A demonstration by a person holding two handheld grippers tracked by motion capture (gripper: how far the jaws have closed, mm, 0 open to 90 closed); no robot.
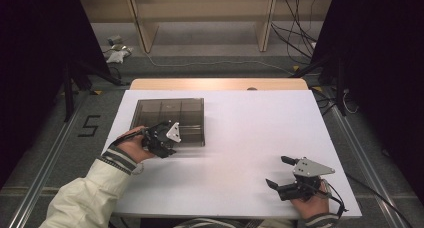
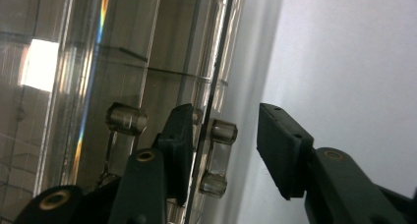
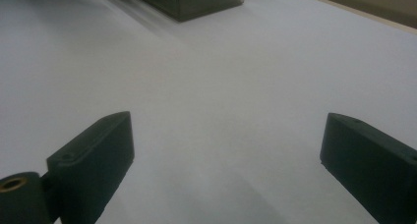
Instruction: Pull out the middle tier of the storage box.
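A smoky transparent box with inner compartments lies on the white table, at its left. My left gripper is at the box's near edge. In the left gripper view it is open, and its jaws straddle the box's clear wall. One jaw lies against the box side and the other over the white surface. Small clear latch cylinders sit between the jaws. My right gripper rests near the table's front right, wide open with nothing between its fingers. The box shows far off in the right gripper view.
White table surface stretches between the box and my right gripper. A wooden strip borders the far edge. Beyond it are the floor, cables and a wooden shelf frame. Dark stands flank the table on both sides.
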